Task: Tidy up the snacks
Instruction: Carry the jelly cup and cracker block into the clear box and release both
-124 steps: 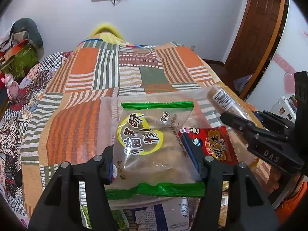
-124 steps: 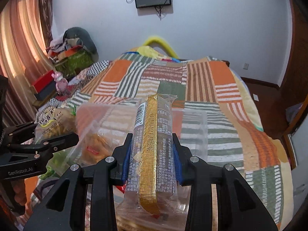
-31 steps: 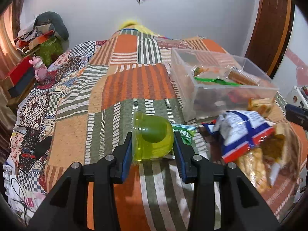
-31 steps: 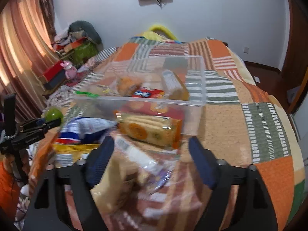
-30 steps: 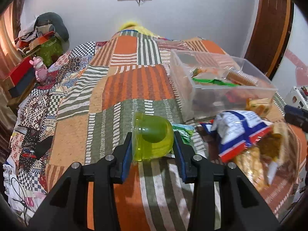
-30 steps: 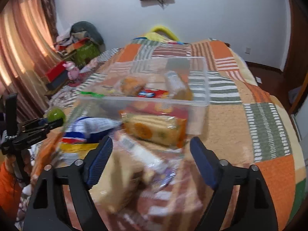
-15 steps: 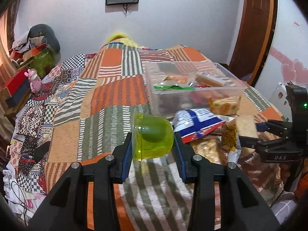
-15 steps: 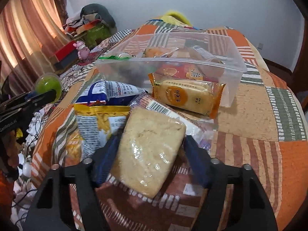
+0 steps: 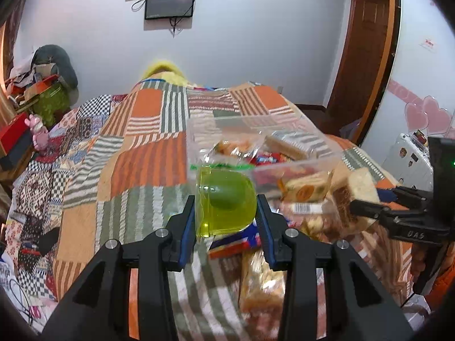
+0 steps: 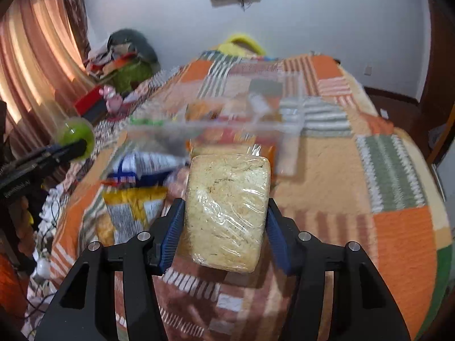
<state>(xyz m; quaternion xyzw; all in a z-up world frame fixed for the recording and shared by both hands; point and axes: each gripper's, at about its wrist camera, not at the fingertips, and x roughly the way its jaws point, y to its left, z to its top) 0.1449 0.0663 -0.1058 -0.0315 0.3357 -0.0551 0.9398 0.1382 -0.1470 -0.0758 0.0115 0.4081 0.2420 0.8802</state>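
Yellow-green and see-through, the small domed plastic jelly cup [image 9: 226, 201] sits clamped between the blue pads of my left claw [image 9: 226, 221], lifted off the bed; from my right-hand camera the same cup shows at nine o'clock. My right claw [image 10: 224, 221] is closing its jaws on a pale, crumbly rectangular cake wrapped in clear film [image 10: 227, 213], and both pads already lie against its sides, so I have it gripped and raised above the patchwork quilt of orange, green and striped squares [image 10: 398, 227].

Beyond the cake, at twelve o'clock, stands the clear plastic storage box [image 10: 287, 133], blurred, with several packets inside it. Loose on the quilt at about ten o'clock of my right claw lie a blue-and-white crinkled snack bag [image 10: 142, 164] and a yellow-topped packet with a printed white panel [image 10: 133, 207], just beside each other. From my left camera, an orange-labelled biscuit pack [image 9: 305, 189] lies at two o'clock, against the box's near wall.
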